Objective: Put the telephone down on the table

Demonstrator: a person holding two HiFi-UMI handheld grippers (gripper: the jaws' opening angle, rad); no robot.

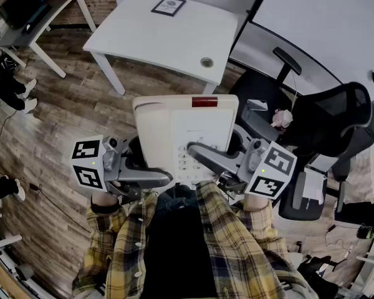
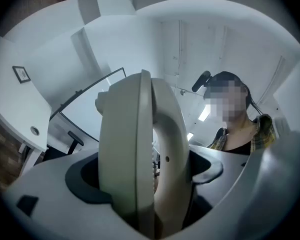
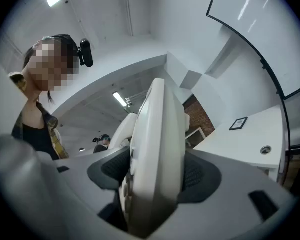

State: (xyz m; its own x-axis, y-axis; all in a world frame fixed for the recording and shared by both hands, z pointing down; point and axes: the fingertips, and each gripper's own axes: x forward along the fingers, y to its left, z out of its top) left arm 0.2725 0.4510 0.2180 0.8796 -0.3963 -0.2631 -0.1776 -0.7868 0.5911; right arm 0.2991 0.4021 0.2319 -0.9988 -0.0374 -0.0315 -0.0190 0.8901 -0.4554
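Note:
A cream desk telephone [image 1: 184, 136] with a red strip at its top edge and a keypad is held in the air before my chest, gripped at both sides. My left gripper [image 1: 151, 170] is shut on its left side, my right gripper [image 1: 206, 161] on its right side, one finger lying across the keypad. The left gripper view has the telephone [image 2: 135, 154] edge-on between the dark pads [image 2: 85, 179], its handset [image 2: 171, 144] alongside. Again edge-on in the right gripper view, the telephone [image 3: 157, 149] is pinched by the pads [image 3: 197, 176]. The white table [image 1: 168, 36] stands ahead, beyond the telephone.
On the table lie a small framed picture [image 1: 169, 5] at the far edge and a round cable grommet [image 1: 207, 61] near the right corner. A black office chair [image 1: 324, 123] stands to the right. Wooden floor [image 1: 56, 123] lies below. A second desk [image 1: 43, 17] is at the far left.

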